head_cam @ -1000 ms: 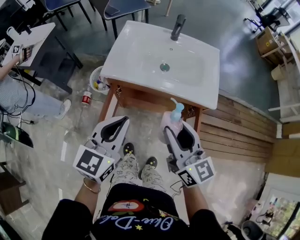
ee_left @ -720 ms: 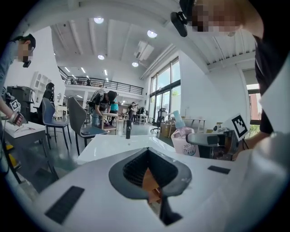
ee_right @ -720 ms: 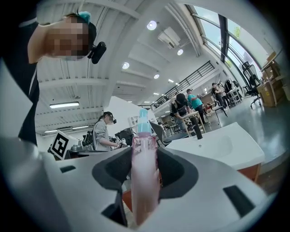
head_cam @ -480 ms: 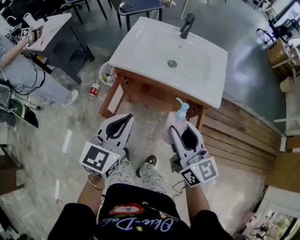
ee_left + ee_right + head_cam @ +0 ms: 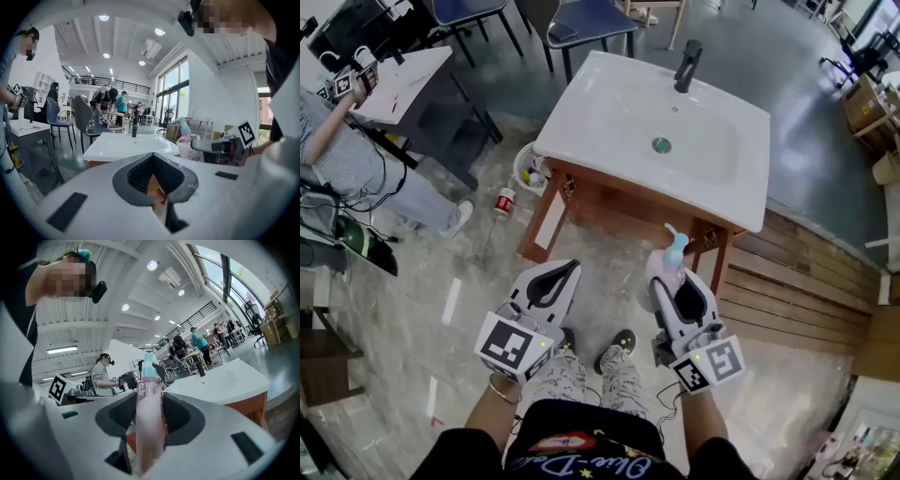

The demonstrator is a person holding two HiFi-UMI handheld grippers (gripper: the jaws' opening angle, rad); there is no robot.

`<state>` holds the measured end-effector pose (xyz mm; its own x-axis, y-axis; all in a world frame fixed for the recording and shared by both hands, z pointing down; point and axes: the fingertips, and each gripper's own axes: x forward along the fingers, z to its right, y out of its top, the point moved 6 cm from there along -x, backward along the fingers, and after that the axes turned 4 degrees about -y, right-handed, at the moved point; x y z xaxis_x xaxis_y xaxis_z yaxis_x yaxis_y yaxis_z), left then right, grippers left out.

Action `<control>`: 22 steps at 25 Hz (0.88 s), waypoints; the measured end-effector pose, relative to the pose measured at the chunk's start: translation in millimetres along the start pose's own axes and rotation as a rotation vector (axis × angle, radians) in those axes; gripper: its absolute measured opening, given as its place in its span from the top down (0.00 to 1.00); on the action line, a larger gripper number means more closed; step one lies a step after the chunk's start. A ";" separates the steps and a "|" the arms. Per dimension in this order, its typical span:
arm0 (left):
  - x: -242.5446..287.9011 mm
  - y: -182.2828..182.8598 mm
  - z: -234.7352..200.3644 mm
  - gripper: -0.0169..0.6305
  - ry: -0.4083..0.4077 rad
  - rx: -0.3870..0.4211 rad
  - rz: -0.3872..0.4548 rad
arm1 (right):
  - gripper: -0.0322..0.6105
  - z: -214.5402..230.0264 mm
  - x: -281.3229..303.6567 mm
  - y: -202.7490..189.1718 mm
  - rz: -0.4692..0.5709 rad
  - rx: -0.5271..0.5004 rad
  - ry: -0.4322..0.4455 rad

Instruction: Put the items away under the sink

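Right claw (image 5: 673, 283), pinching the pink pump bottle (image 5: 675, 253), and left claw (image 5: 572, 266), pressed together empty, have dropped lower before the sink (image 5: 609, 112); stowing underneath still pending.

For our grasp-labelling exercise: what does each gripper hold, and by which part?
The right gripper grips the pink pump bottle by its body, with the pump head above the jaws. The left gripper holds nothing, jaws together.
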<state>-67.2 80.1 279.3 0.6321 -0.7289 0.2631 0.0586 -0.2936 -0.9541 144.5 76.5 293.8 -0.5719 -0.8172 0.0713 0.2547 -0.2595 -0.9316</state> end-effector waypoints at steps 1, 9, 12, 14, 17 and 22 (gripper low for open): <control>0.6 -3.9 -1.7 0.96 -0.006 -0.003 -0.002 | 0.66 0.0 1.6 -4.2 0.001 0.001 -0.004; 21.2 -48.7 -17.3 0.96 -0.081 -0.003 -0.002 | 0.66 14.6 13.6 -47.5 0.043 -0.002 -0.077; 33.5 -62.5 -23.1 0.96 -0.093 0.005 -0.001 | 0.66 24.8 15.5 -63.9 0.061 0.012 -0.107; 43.3 -70.6 -26.5 0.96 -0.102 0.041 -0.012 | 0.66 31.2 17.6 -72.2 0.077 0.004 -0.117; 55.9 -86.0 -32.6 0.96 -0.111 0.071 -0.029 | 0.66 39.3 20.5 -84.7 0.095 -0.024 -0.134; 70.1 -112.4 -43.9 0.96 -0.125 0.049 0.010 | 0.66 54.2 29.4 -110.7 0.094 -0.037 -0.154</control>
<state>-63.4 34.8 411.2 0.7237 -0.6484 0.2363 0.0872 -0.2538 -0.9633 141.9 53.3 418.3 -0.4204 -0.9067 0.0345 0.2709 -0.1617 -0.9489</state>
